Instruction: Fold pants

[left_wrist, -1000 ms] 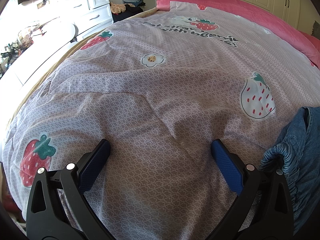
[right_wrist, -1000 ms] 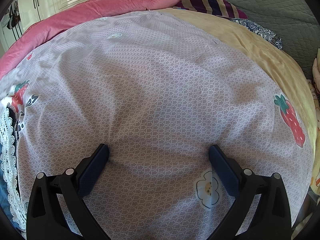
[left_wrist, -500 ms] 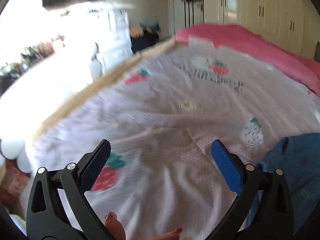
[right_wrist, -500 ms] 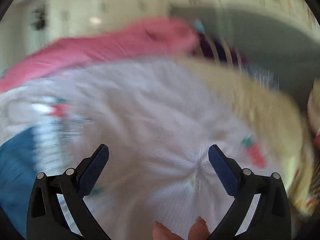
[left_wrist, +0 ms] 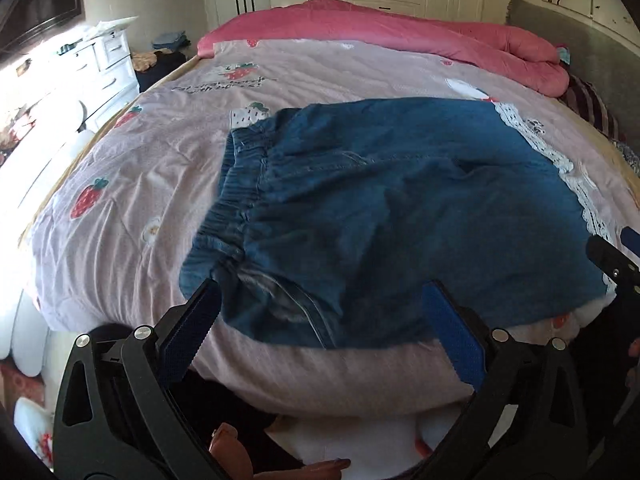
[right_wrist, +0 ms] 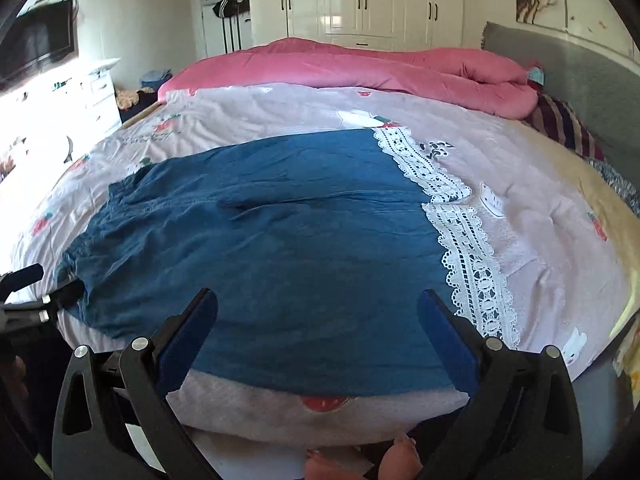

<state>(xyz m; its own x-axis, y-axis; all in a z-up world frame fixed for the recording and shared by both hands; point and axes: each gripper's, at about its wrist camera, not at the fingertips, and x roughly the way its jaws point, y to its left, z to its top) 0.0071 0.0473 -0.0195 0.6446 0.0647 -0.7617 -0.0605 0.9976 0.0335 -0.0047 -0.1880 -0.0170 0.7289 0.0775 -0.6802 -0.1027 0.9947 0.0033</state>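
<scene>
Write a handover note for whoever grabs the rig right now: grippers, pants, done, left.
Left gripper: open, empty, at the waistband end.
Right gripper: open, empty, near the hem end.
Denim pants: spread flat across the bedspread, elastic waistband to the left, white lace hems to the right.
Done: pants laid out.
Left: every fold; no fold is visible yet.

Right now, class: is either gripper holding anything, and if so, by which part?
Nothing is held. The left gripper and right gripper both hang open above the blue pants, whose near edge shows between the fingers.
</scene>
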